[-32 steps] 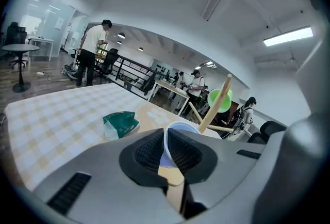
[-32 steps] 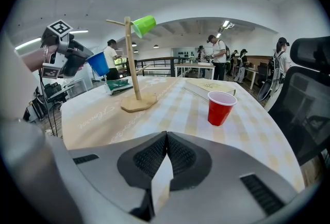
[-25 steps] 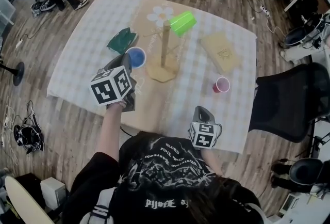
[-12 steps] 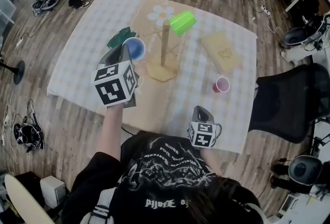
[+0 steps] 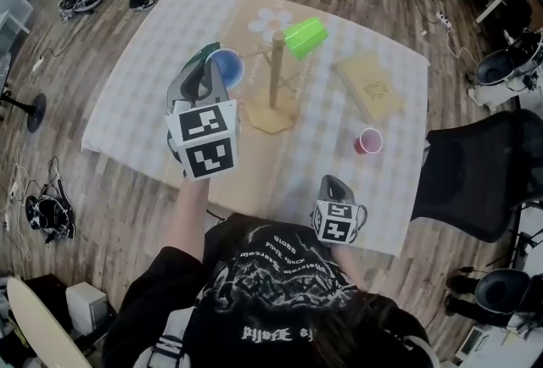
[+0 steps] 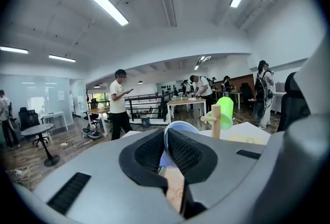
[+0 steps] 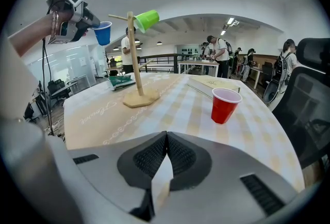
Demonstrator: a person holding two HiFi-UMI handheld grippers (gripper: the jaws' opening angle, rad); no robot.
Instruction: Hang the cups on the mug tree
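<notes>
On the table [image 5: 144,86] the mug tree [image 5: 274,78] stands with 1 cup [image 5: 305,36] hung on it, another cup [image 5: 368,141] to its right

Bright, even light came from long ceiling lamps [image 6: 105,4], leaving soft shadows. The gripper views curved strongly and darkened at their corners.

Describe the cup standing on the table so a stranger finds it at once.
Find the mug tree on the checked table. Right of it, toward the near edge, stands the red cup, upright. Only this cup sits on the cloth: the green cup hangs, the blue cup is held.
</notes>
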